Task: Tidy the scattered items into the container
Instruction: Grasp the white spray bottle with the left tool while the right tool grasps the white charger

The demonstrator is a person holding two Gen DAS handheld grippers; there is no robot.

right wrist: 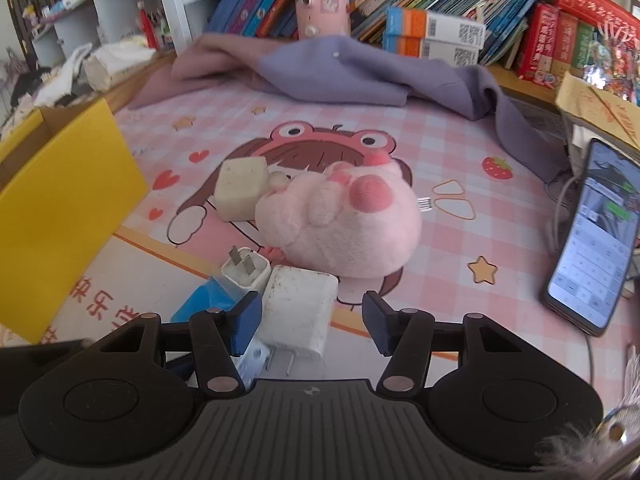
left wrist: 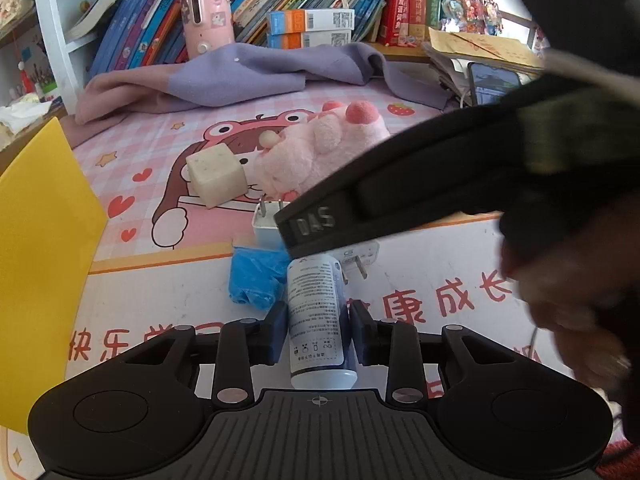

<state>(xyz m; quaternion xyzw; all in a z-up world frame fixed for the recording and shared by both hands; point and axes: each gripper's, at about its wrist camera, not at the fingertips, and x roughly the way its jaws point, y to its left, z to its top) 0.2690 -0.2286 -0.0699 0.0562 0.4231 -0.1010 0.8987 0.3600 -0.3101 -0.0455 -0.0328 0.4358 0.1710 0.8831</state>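
Left wrist view: jaws clamp the white bottle (left wrist: 318,312); right jaws apart.

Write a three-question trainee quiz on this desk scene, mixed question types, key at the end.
1. True or false: the left tongs are shut on the white bottle.
2. The big white charger lies between the fingers of which tongs? A) left B) right
3. Fill in: the container beside the mat is a ___ box.

Key: 1 true; 2 B; 3 yellow.
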